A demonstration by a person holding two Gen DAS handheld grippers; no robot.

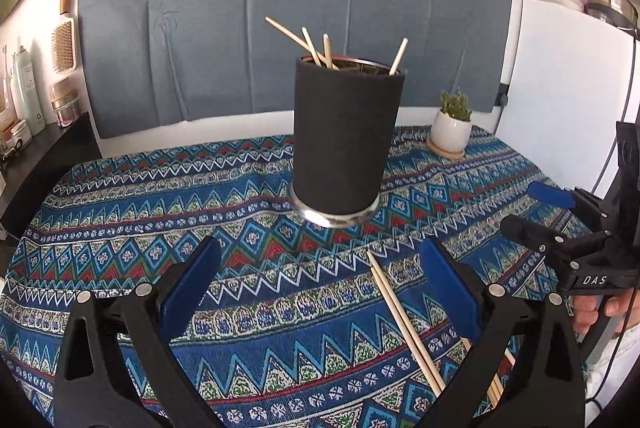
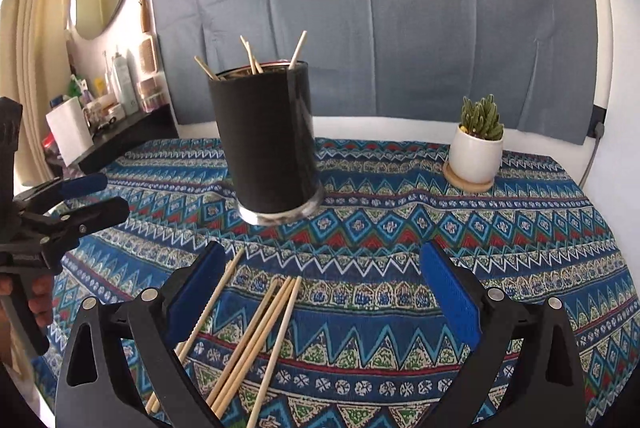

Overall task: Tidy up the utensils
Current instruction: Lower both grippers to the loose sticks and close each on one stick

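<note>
A patterned blue tablecloth [image 1: 120,228] covers the table, with a grey cloth [image 2: 400,28] hung behind. The left gripper [image 1: 320,280] and right gripper [image 2: 320,284] both hover with jaws spread, holding nothing. Loose chopsticks [image 2: 256,332] lie on the cloth under the right gripper. Beyond stands a black holder [image 1: 344,140] with four chopsticks inside, and a potted cactus [image 2: 476,148] further right.

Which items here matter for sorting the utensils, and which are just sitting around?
For the job:
- black holder with chopsticks standing in it
- loose chopsticks on the tablecloth

Just lying about:
- potted cactus
- hairbrush
- paper towel roll
</note>
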